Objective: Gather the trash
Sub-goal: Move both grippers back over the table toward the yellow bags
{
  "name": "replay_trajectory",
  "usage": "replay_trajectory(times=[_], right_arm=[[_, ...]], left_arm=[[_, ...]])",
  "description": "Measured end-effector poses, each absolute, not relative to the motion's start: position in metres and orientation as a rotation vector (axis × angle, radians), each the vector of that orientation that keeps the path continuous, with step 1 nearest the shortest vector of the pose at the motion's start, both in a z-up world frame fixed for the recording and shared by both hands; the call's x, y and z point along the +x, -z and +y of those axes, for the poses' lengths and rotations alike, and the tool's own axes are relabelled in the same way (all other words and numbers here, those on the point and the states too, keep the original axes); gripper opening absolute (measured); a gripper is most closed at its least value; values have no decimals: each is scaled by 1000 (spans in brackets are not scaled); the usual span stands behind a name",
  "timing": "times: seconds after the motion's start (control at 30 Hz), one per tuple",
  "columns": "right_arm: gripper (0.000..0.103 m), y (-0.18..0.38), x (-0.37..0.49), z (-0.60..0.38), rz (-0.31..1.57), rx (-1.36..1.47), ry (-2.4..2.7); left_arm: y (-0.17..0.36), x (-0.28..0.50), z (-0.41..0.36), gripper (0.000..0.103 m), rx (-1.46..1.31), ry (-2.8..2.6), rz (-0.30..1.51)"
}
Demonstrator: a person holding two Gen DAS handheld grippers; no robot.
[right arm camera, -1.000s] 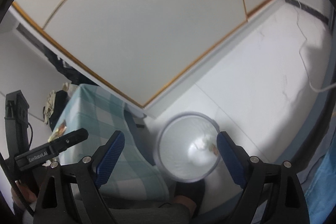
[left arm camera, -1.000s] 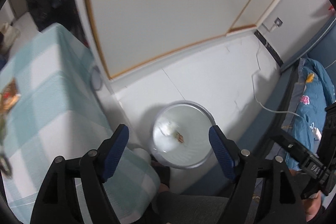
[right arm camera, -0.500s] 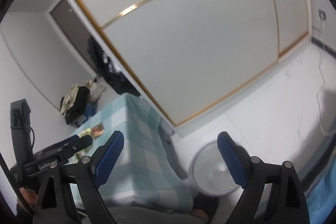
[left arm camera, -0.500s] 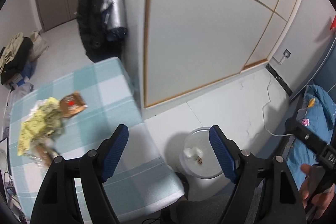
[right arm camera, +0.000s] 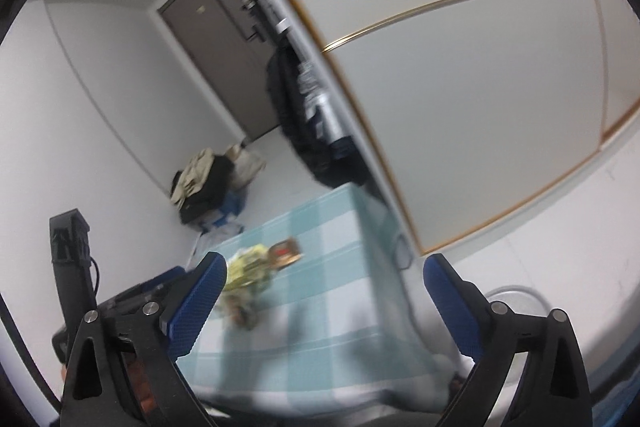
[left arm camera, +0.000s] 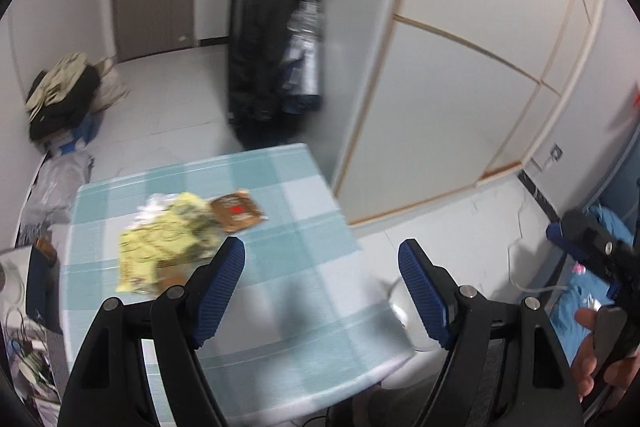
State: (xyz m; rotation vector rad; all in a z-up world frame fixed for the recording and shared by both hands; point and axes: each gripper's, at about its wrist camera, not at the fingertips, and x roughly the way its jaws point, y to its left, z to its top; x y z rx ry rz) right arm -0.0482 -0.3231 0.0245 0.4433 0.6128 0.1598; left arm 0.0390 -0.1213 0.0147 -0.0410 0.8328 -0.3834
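A pile of yellow wrappers [left arm camera: 168, 243] and a brown snack packet [left arm camera: 237, 213] lie on the table with the teal checked cloth [left arm camera: 304, 267]. My left gripper [left arm camera: 320, 291] hovers open above the cloth, just right of the pile, with nothing between its fingers. The clear bin [left arm camera: 404, 311] stands on the floor at the table's right edge, mostly hidden. In the right wrist view my right gripper [right arm camera: 320, 307] hangs over the same table [right arm camera: 328, 307], its jaws opening and empty; the yellow wrappers [right arm camera: 246, 269] and brown packet [right arm camera: 285, 251] lie ahead, the bin [right arm camera: 520, 297] at the right.
A dark coat [left arm camera: 264, 59] hangs by the sliding panel [left arm camera: 448, 115]. Bags [left arm camera: 60, 95] lie on the floor near the door. A blue bed [left arm camera: 596, 267] is at the right, where a hand [left arm camera: 592, 351] holds the other gripper. Clutter [left arm camera: 24, 347] sits left of the table.
Both grippers have risen and swung left from over the bin to over the table. The wrappers and packet have come into view. The right gripper's jaws have spread slightly wider.
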Motion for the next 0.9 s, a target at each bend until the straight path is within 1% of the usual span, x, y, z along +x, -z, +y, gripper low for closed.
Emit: replay_trajectory(times=[0.23, 0.37, 0.63, 0.73, 0.9], right_arm=[[100, -18, -20, -276, 660, 399, -254], [100, -10, 4, -247, 692, 371, -305], [100, 12, 54, -180, 771, 282, -396], [100, 26, 76, -151, 821, 214, -462], [99, 46, 110, -113, 850, 57, -484]], left_arm=[[-11, 54, -42, 77, -121, 267, 854], [1, 63, 2, 77, -195, 202, 872], [28, 74, 44, 77, -295, 167, 932], [30, 77, 58, 77, -320, 162, 942], [32, 79, 83, 77, -374, 143, 946]])
